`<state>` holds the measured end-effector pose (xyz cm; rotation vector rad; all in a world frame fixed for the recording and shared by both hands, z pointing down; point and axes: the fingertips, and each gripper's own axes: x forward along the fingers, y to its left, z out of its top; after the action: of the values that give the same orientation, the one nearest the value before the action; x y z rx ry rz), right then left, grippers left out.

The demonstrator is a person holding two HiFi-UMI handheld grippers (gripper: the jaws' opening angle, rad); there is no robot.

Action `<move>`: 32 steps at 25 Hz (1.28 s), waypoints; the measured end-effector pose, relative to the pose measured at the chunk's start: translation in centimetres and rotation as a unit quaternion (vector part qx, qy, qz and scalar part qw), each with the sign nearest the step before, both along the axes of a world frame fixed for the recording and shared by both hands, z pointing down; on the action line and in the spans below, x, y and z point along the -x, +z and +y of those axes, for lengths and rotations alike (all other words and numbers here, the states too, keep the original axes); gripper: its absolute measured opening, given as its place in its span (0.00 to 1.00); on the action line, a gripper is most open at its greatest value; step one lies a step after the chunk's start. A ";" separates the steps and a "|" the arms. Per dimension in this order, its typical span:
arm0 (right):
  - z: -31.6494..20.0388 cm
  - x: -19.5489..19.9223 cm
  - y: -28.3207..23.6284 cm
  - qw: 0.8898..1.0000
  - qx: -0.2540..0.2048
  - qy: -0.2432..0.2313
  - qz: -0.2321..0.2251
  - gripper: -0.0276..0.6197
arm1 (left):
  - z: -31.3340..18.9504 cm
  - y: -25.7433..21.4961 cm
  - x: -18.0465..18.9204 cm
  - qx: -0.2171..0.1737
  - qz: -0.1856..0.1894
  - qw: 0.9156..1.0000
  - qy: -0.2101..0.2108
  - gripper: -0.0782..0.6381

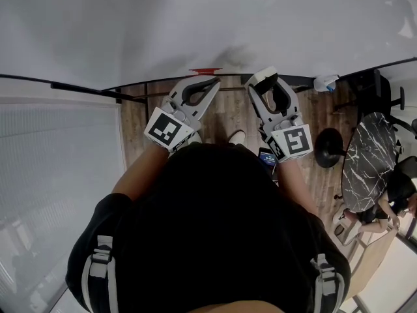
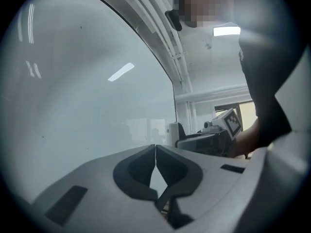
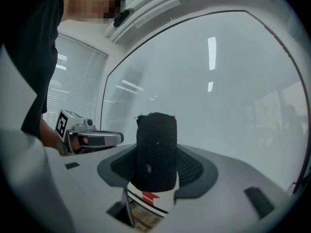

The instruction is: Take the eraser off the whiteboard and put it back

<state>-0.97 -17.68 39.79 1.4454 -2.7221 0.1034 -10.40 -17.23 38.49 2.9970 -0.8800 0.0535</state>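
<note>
Whiteboard (image 1: 195, 25) fills the space ahead of a person in a black shirt, its dark lower edge running across the head view above a strip of wooden floor (image 1: 228, 116). Window blinds (image 1: 58, 175) close off the left side, and a black chair (image 1: 376, 87) stands well apart at the right. Between the two sides, the floor along the board lies open. The right gripper (image 1: 265, 82) points level at the board, its fingers (image 3: 194, 166) held fairly wide and clamped on the eraser (image 3: 155, 149), black felt facing forward. Whether the felt touches the board cannot be told. Just beside it, the left gripper (image 2: 155, 147) also faces the board, its fingers (image 2: 138, 166) pressed together with nothing between them.
</note>
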 end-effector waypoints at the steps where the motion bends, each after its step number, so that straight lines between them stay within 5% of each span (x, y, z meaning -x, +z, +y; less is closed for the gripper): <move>1: -0.2 -0.9 -0.3 1.000 0.000 0.007 -0.001 0.39 | -0.1 -0.4 -0.7 -0.002 0.001 1.000 0.003 0.12; 14: -1.4 -9.9 -1.6 0.996 -0.016 0.087 0.007 0.39 | -1.6 -1.8 -7.7 -0.019 0.000 0.999 0.044 0.12; 20: -3.3 -19.2 -4.1 0.993 -0.017 0.113 -0.003 0.39 | -3.4 -4.4 -16.3 -0.022 -0.008 0.998 0.052 0.12; 32: -4.5 -21.3 -3.1 0.991 -0.023 0.133 0.008 0.39 | -3.2 -2.9 -19.5 -0.040 0.019 0.997 0.059 0.12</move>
<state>20.33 -22.16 36.73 1.8066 -2.5187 0.0405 9.06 -20.44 35.59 3.1105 -0.7193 -0.0370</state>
